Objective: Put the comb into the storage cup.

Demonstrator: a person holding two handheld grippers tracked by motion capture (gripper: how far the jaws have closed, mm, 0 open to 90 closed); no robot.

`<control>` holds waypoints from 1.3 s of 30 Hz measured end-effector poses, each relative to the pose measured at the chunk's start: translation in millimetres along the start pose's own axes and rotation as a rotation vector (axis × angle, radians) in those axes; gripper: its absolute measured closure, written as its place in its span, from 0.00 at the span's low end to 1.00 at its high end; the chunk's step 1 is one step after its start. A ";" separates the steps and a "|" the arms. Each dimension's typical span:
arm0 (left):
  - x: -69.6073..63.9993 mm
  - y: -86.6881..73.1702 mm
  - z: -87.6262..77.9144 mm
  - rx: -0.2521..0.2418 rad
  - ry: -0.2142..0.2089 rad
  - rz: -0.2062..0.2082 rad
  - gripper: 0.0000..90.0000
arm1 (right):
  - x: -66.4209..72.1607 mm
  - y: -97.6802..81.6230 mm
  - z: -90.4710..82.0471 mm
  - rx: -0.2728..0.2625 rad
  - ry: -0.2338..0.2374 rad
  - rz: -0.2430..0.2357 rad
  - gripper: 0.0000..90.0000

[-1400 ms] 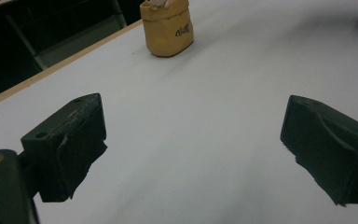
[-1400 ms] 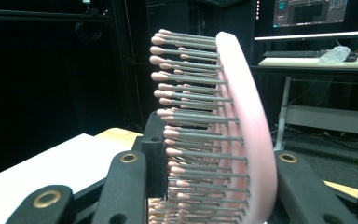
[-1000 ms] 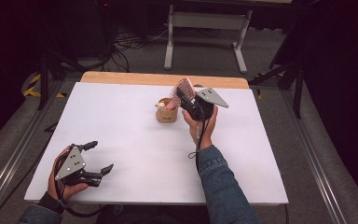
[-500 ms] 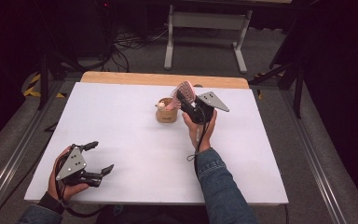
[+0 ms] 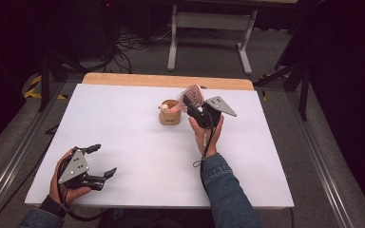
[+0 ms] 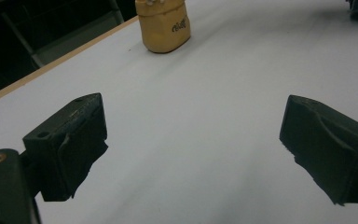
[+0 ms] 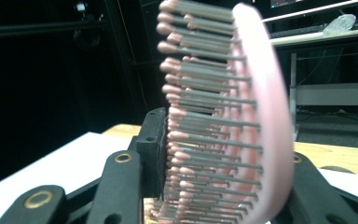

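White table (image 5: 138, 142), wooden far edge, small tan holder (image 5: 169, 115) standing on it

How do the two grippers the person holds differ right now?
The right gripper is shut on a pink hairbrush, raised beside the wooden cup; the left gripper is open and holds nothing. The right is at the table's far middle, the left near its front edge. Both have black fingers.
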State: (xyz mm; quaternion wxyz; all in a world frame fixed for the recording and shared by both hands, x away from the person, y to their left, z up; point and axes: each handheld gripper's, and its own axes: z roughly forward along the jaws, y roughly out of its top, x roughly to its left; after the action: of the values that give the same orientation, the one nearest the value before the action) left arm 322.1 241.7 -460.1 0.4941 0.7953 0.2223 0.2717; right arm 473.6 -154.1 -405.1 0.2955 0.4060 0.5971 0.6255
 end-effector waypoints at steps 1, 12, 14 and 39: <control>0.1 0.0 0.2 0.000 0.001 0.000 0.09 | 0.8 -0.3 0.2 0.011 -0.003 -0.013 0.66; -0.7 0.0 3.7 0.008 -0.006 0.008 0.09 | 1.2 -2.2 -2.5 0.067 -0.034 -0.074 0.59; -0.9 -0.1 3.4 0.008 -0.003 0.008 0.09 | 1.2 -2.0 -2.5 0.070 -0.037 -0.077 0.59; -2.2 0.0 5.2 0.015 -0.005 0.014 0.09 | 0.7 -2.8 -4.6 0.144 -0.073 -0.155 0.35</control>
State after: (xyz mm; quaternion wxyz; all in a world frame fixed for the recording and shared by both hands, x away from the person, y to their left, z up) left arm 323.8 236.8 -462.4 0.4866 0.8014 0.2175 0.2715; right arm 469.0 -155.5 -407.6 0.3346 0.4014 0.6589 0.5411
